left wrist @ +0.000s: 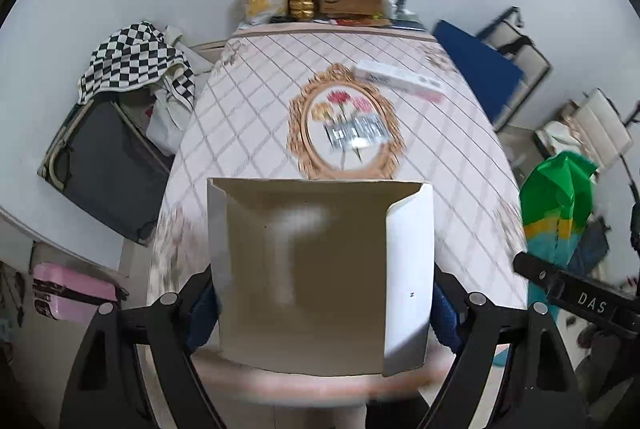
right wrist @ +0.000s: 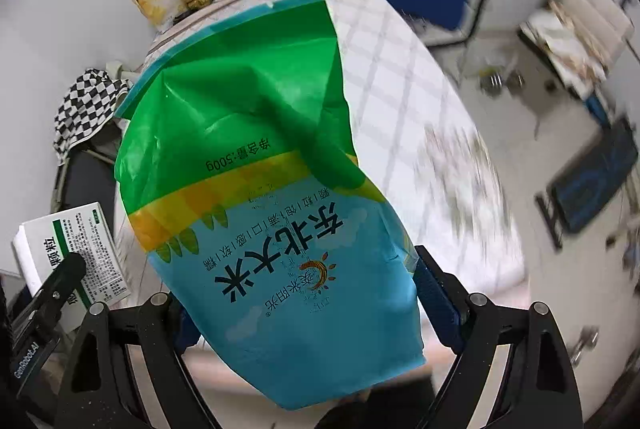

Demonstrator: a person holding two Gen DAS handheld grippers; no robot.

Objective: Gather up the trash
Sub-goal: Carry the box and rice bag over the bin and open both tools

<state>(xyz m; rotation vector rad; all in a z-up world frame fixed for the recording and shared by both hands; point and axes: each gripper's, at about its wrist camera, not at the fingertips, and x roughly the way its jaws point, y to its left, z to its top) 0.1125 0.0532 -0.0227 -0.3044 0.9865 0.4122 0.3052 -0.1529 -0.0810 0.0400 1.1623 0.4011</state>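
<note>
Item 1, table (left wrist: 248,77): patterned cloth; stored clutter stands along its far edge.

Item 2, rice bag (right wrist: 256,157): green, yellow and blue film, empty and crumpled by its look. My right gripper (right wrist: 316,313) has it clamped across its lower part, jaws spread wide, lifted above the table's near end. I judge it light, limp and slick; best taken at a fold, where the film bunches.

Item 3, carton (left wrist: 312,277): opened, flaps loose, held between the widely spread pads of my left gripper (left wrist: 324,309), above the near edge. Light but crushable; grip its flat side walls.

Item 4, flat box (left wrist: 400,81): lying far right on the cloth.

Item 5, foil strip (left wrist: 356,133): table centre, blurred.
</note>
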